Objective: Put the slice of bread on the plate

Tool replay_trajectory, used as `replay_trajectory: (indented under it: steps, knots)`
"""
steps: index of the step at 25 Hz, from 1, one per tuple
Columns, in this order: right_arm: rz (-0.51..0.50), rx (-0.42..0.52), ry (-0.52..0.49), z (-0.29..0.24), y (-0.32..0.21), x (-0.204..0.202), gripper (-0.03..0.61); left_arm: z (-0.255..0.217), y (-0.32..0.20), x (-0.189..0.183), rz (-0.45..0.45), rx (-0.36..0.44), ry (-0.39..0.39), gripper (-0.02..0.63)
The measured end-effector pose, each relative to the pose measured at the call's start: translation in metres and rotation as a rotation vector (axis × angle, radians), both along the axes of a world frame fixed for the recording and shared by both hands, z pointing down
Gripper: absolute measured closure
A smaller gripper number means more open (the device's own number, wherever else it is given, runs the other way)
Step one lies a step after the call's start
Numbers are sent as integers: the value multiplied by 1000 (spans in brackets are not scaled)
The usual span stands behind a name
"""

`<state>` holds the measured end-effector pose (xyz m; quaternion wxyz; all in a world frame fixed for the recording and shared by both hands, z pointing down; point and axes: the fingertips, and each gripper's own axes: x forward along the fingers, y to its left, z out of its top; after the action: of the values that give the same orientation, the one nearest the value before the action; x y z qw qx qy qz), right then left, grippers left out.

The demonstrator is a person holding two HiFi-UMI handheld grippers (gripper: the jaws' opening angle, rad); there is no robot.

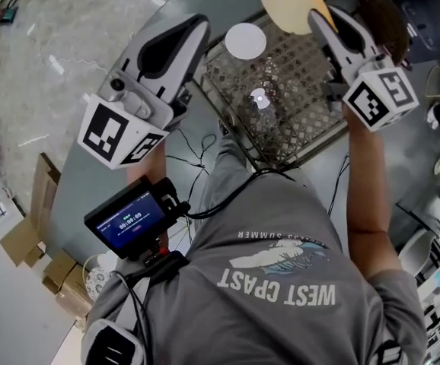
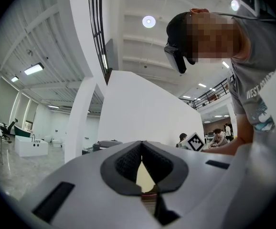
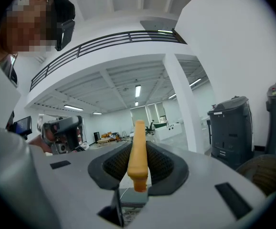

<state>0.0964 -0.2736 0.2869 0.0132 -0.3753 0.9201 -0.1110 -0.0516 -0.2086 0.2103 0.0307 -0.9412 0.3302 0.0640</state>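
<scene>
Wire mesh rack (image 1: 304,105) on grey table (image 1: 75,188), white round disc (image 1: 246,41) at its far-left corner. Small lit screen (image 1: 131,220) with black cables (image 1: 197,154) in front of grey printed T-shirt (image 1: 281,310). Cardboard boxes (image 1: 41,230) on floor, left.

Bread slice (image 1: 290,2) in right gripper (image 1: 316,12): pale tan, orange-brown crust. Left gripper (image 1: 195,27), right alike: light grey, black pads, black-white square markers. Wire rack (image 1: 300,90) between them: silvery lattice.
</scene>
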Motion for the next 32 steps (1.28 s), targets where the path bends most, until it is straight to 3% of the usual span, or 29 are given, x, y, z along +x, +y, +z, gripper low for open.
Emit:
replay_trajectory:
  steps: [4,10,32]
  knots:
    - [12,-57,35,44,-33,-2,488,12,-12,-9,-17,-27,0,606]
    - [-13,-135,96,121,-119,-49,488,57,-74,-56,-49,-83,11,606]
    - [-58,-236,347,270,-161,-88,488,120,-76,-88,-79,-218,46,606]
